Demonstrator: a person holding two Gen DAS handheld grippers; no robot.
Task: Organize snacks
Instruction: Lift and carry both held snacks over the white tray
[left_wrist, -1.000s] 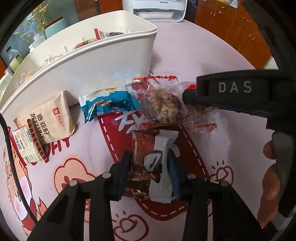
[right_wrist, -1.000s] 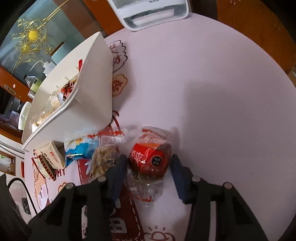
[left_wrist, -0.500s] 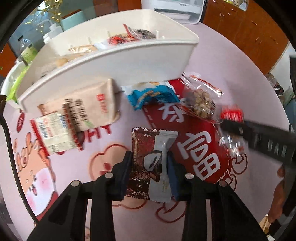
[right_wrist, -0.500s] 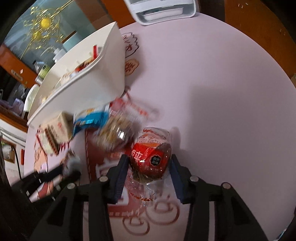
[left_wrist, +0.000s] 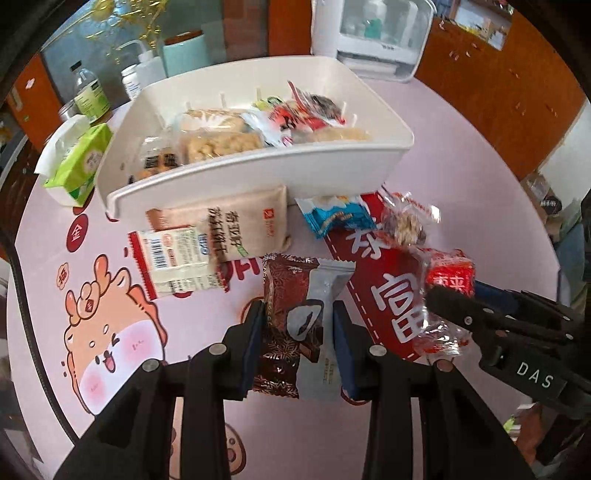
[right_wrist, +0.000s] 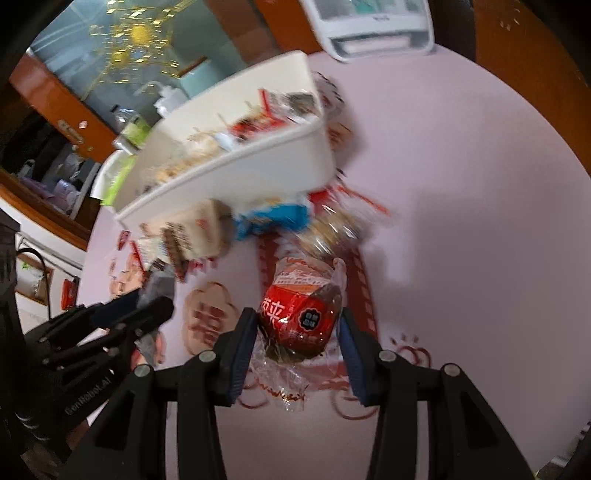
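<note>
My left gripper (left_wrist: 298, 334) is shut on a brown and grey chocolate snack packet (left_wrist: 301, 325) and holds it above the table. My right gripper (right_wrist: 297, 341) is shut on a red wrapped cake (right_wrist: 301, 314) in clear plastic, also lifted; it shows in the left wrist view (left_wrist: 448, 277) at the right. A white bin (left_wrist: 258, 173) with several snacks stands behind. On the table lie a beige packet (left_wrist: 240, 225), a red-edged white packet (left_wrist: 177, 258), a blue packet (left_wrist: 338, 218) and a clear nut packet (left_wrist: 406, 225).
A green tissue pack (left_wrist: 77, 162) sits left of the bin, bottles (left_wrist: 88, 96) behind it. A white appliance (left_wrist: 373, 33) stands at the table's far edge. The pink tablecloth (right_wrist: 461, 221) has red cartoon prints. The left gripper shows in the right wrist view (right_wrist: 110, 325).
Both grippers have lifted up and back with their snacks, so the bin's inside now shows. The right gripper moved from ahead of the left one to its right side.
</note>
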